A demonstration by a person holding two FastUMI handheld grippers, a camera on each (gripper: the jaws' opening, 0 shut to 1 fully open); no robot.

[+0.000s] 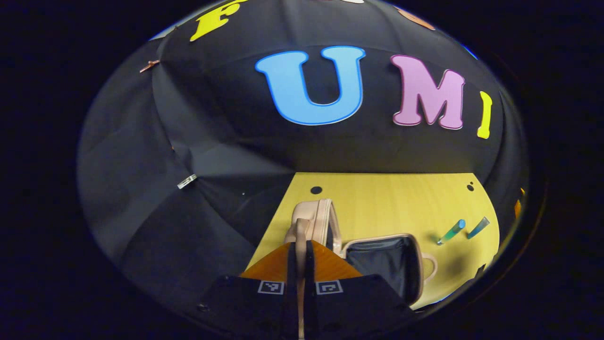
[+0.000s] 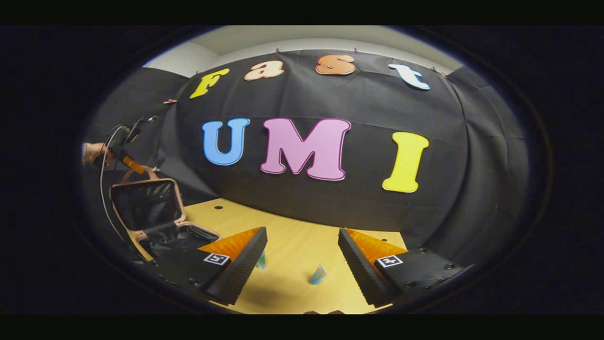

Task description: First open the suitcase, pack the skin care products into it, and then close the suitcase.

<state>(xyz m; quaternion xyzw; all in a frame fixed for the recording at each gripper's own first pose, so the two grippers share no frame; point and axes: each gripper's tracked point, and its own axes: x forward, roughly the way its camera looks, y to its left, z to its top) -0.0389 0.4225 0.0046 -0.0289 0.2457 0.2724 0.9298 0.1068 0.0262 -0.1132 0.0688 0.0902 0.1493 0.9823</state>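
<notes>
The left gripper (image 1: 300,264) is clenched on the rim of the suitcase lid (image 1: 315,218), both fingers pinching the thin edge seen end-on between them. From the right gripper view that lid stands upright over the suitcase (image 2: 155,215), a hand (image 2: 92,152) behind the tool at the top. The case sits at the table's (image 1: 391,198) left edge, its dark lined base (image 1: 384,267) open and apparently empty.

The right gripper (image 2: 302,259) hangs released, fingers wide apart, above the table – grasping nothing. Two skin care tubes lie beyond it: one tube (image 2: 318,275) between the fingers, the other tube (image 2: 261,260) just beside the left finger.

Risk, as I judge it: the pinch is narrow, so if it slips or lets go while the lid is near vertical, the lid may drop shut – or tip the light case.

The hinge and the case's near side are cut off; tube caps are too small to make out
</notes>
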